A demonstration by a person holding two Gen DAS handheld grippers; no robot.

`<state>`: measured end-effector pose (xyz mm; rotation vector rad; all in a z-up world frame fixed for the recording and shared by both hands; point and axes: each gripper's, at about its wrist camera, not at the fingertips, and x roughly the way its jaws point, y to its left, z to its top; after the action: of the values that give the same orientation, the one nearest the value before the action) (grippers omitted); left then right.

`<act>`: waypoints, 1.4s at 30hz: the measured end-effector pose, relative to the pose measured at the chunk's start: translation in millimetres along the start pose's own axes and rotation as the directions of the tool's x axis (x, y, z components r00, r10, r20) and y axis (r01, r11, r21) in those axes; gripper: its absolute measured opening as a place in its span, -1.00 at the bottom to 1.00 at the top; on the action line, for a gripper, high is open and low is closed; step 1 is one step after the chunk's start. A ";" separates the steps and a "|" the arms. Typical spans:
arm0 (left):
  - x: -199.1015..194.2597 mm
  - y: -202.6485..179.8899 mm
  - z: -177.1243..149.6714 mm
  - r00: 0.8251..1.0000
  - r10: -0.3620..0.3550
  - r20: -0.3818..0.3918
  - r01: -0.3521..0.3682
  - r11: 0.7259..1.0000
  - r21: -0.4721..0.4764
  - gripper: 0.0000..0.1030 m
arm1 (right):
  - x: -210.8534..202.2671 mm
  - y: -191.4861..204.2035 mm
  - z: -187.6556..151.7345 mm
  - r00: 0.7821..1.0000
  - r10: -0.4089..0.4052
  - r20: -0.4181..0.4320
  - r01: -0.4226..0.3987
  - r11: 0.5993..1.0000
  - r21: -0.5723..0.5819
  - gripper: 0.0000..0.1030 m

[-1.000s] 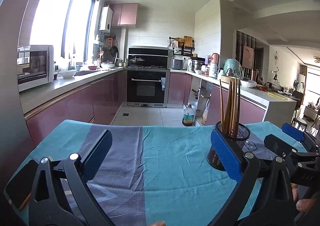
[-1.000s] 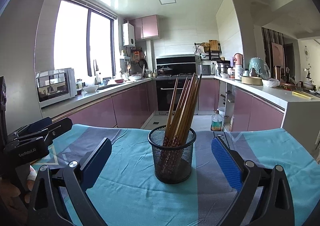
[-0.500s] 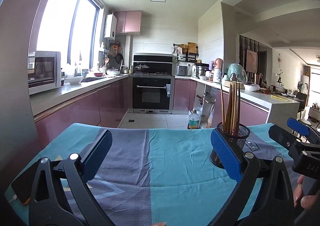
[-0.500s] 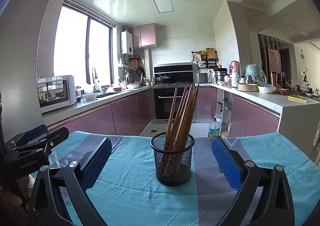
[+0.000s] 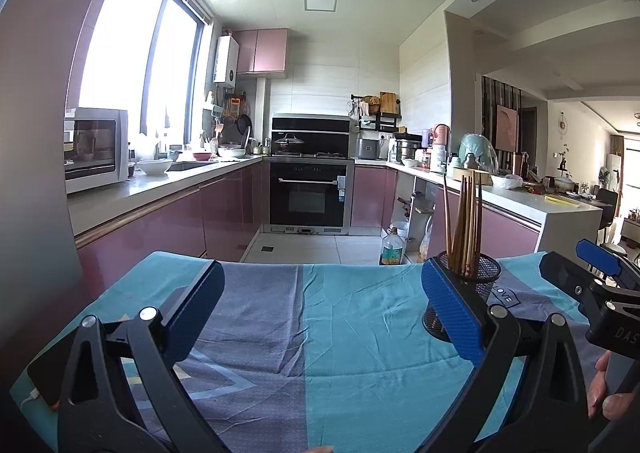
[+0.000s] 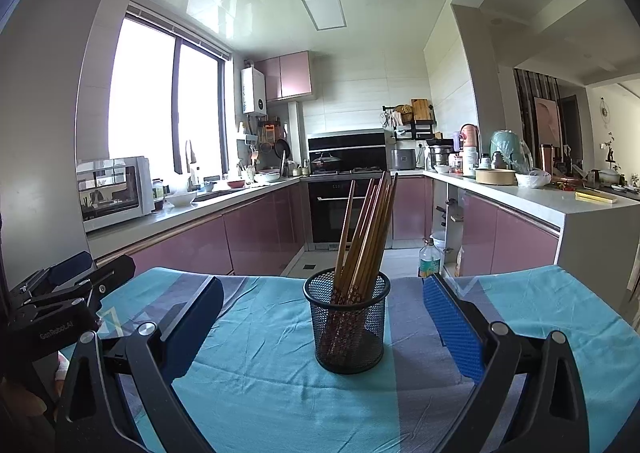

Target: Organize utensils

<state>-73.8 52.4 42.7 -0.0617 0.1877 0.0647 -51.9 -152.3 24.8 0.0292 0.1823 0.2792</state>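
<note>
a: we start from our fingers. the right gripper (image 6: 320, 317) has its two blue pads wide apart and holds nothing. the mesh holder (image 6: 346, 323) stands between the pads in the right wrist view, a little ahead of them, and no pad touches it.

b: and the left gripper (image 5: 320, 313)?

a: the same, spread wide and empty. between its fingers we see only the cloth on the table (image 5: 360, 333). the holder (image 5: 466, 293) is partly hidden behind the right pad of this gripper, toward the right side of the table.

b: where are the utensils, then?

a: the chopsticks (image 6: 366, 237) all stand in the holder as one bundle, leaning a little to the right, with their patterned ends down at the bottom. the holder is upright, about in the middle of the table's width and closer to the far edge than to us.

b: is something left lying on the cloth?

a: we see no loose utensil on the part of the table that shows. the near edge under the grippers is hidden, so we cannot say for that part.

b: so how far is the task?

a: we judge it is near the end, or already done: everything we can see is collected in the holder. what is left may be only to check the hidden near edge.
</note>
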 end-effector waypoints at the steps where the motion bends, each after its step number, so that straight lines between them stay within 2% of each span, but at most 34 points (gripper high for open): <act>1: 0.0 -0.7 0.1 1.000 0.000 0.000 0.000 1.000 0.000 0.89 | 0.3 0.1 -0.2 1.000 0.000 0.000 0.000 1.000 -0.001 0.88; 42: -6.8 0.8 1.0 1.000 0.005 0.008 -0.005 1.000 -0.001 0.89 | -1.3 -0.2 -0.9 1.000 -0.001 0.013 0.001 1.000 0.001 0.88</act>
<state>-80.3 52.9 44.9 -0.0615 0.1797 0.0702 -53.2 -152.8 24.2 0.0321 0.1697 0.2777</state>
